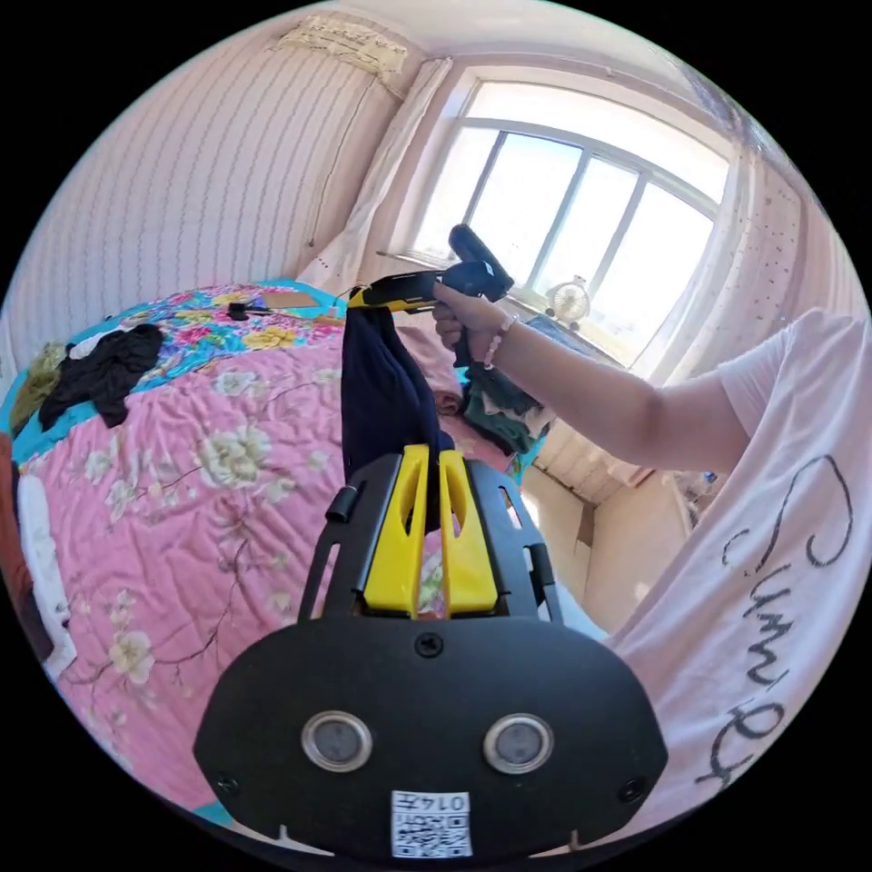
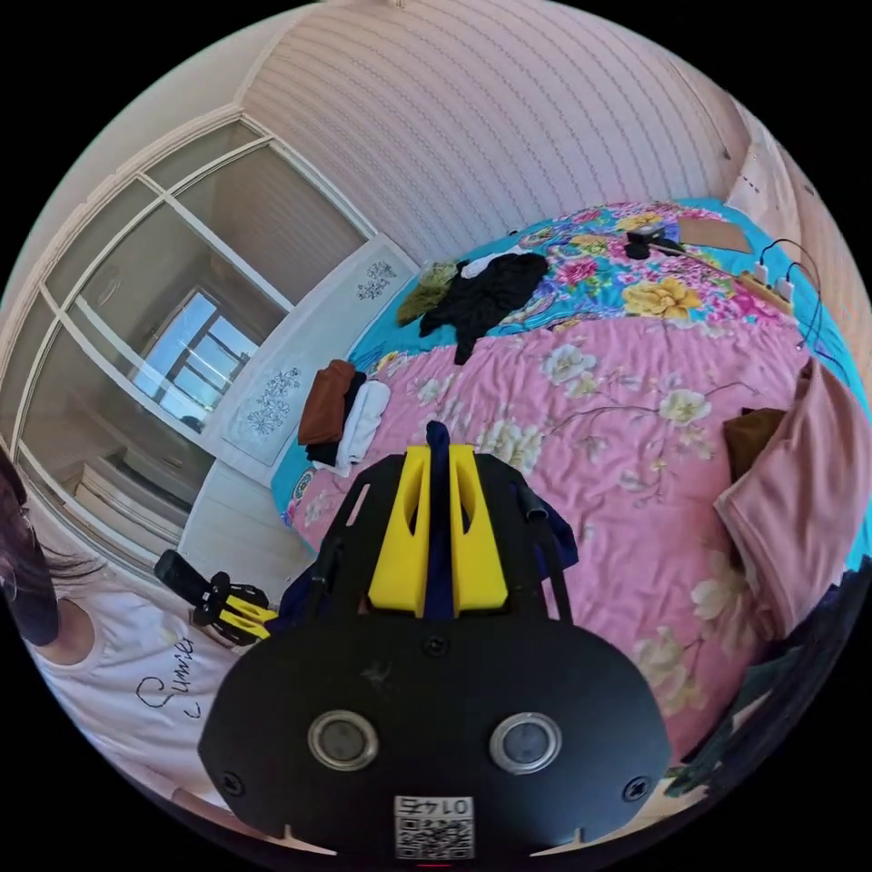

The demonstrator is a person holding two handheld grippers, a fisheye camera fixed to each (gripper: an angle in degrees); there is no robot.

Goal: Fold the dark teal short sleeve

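Aloft: dark teal short sleeve (image 1: 386, 400) stretched between left gripper (image 1: 431, 536) and right gripper (image 2: 436, 540), both clenched on fabric, above pink bed (image 1: 182, 509). Best kept taut, corners level, then lowered flat before folding.

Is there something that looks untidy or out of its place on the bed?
Yes. A black garment lies crumpled in a heap near the far end of the bed, not folded, unlike the neat stack of folded clothes at its edge.
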